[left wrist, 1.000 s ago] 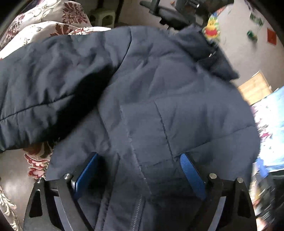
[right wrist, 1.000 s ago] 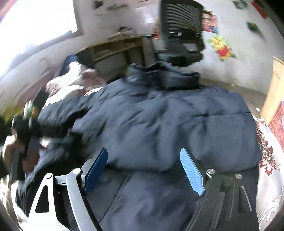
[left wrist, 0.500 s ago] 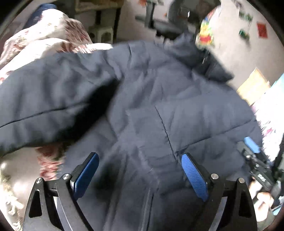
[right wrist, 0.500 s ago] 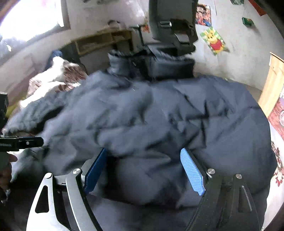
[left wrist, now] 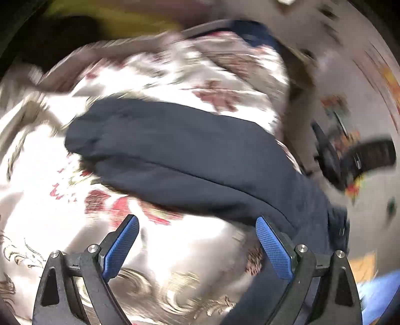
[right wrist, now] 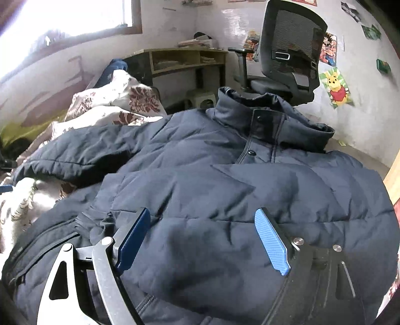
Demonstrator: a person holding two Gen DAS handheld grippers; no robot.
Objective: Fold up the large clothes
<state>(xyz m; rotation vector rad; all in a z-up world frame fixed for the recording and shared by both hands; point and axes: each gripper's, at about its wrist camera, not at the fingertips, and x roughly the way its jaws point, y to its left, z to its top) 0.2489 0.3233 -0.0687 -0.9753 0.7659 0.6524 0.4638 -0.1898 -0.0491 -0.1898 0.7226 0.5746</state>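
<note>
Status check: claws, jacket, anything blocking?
Left claw open, empty, over the bedspread near the sleeve. Right claw open, empty, over the jacket. Jacket flat, sleeve out. Nothing blocking.

A bright window (right wrist: 67, 17) glares in the upper left. Below centre top stands a wooden shelf desk (right wrist: 185, 60); a black mesh office chair (right wrist: 292, 50) fills the upper right, against a poster-dotted white wall (right wrist: 362, 82).

surface: bed with floral bedspread (left wrist: 62, 225) | on it: navy padded jacket (right wrist: 225, 200) spread front-up, collar toward the far end | one sleeve (left wrist: 175, 155) stretched across the bedspread | rumpled floral quilt (right wrist: 120, 97) beyond
</note>
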